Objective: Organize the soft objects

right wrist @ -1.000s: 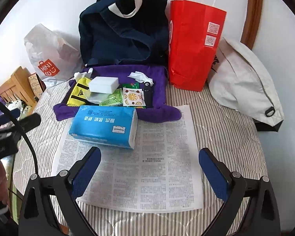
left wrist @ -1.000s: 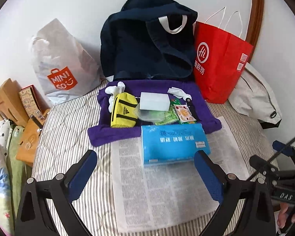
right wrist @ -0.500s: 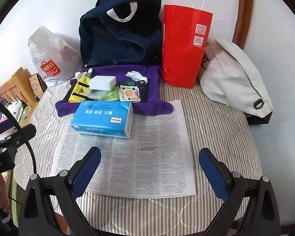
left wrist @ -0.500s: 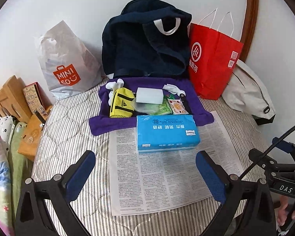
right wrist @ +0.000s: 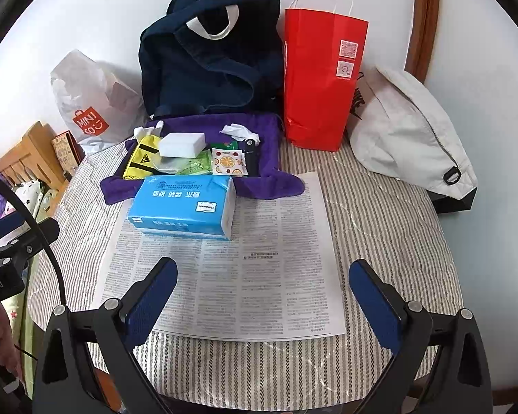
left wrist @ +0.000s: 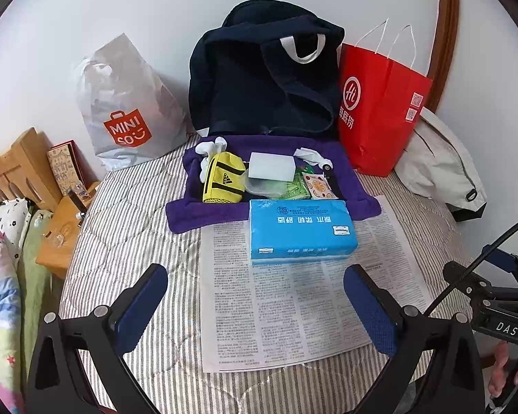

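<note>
Left wrist: both hand-held grippers (left [left wrist: 255, 305], right [right wrist: 262, 296]) gape above newspaper [left wrist: 293, 296], nearing tissue pack [left wrist: 302, 231]

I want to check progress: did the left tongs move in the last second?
Yes. The open left tongs pulled back from the blue tissue pack; more printed newspaper sheet now shows before it.

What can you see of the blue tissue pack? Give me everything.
The blue rectangular soft-plastic tissue pack looks sealed and full, with no tissue pulled out. White Chinese characters and small logos run across its top, reading upside down from both cameras; its near side is paler. It lies flat, long side across the view, mostly on the printed newspaper sheet, its far edge meeting the purple cloth. No claw touches it.
</note>
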The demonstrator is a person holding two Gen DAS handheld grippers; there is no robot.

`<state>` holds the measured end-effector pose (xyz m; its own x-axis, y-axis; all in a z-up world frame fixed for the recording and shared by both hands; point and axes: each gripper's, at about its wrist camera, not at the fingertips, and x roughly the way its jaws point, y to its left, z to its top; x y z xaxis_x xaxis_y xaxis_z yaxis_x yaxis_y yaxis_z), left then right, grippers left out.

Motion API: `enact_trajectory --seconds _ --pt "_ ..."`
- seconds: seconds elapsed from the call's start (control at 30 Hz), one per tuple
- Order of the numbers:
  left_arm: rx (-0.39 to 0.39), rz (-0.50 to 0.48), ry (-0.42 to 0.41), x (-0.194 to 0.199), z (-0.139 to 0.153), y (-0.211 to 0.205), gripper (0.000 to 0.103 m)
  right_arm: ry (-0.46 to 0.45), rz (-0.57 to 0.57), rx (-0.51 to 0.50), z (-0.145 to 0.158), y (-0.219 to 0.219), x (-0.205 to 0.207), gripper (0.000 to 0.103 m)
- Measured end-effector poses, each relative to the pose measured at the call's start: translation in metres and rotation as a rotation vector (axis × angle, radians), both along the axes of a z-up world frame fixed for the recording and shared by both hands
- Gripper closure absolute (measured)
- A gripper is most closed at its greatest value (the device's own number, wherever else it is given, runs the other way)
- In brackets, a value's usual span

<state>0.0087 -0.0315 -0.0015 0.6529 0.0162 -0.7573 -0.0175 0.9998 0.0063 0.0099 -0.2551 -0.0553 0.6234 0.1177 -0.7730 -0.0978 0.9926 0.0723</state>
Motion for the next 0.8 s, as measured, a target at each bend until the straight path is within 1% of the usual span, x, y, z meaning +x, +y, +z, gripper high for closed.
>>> enact_trajectory --seconds 0.57,0.8 --pt "-0.002 -0.007 -0.006 -0.0039 0.0024 -0.0017 0.0 -0.001 -0.003 0.0 0.0021 -0.0011 -0.004 0.004" --pt "0.01 -0.003 -0.01 -0.0063 0.0033 -0.0034 0.0 0.001 -0.001 -0.002 0.0021 -0.0001 -0.0061 0.004"
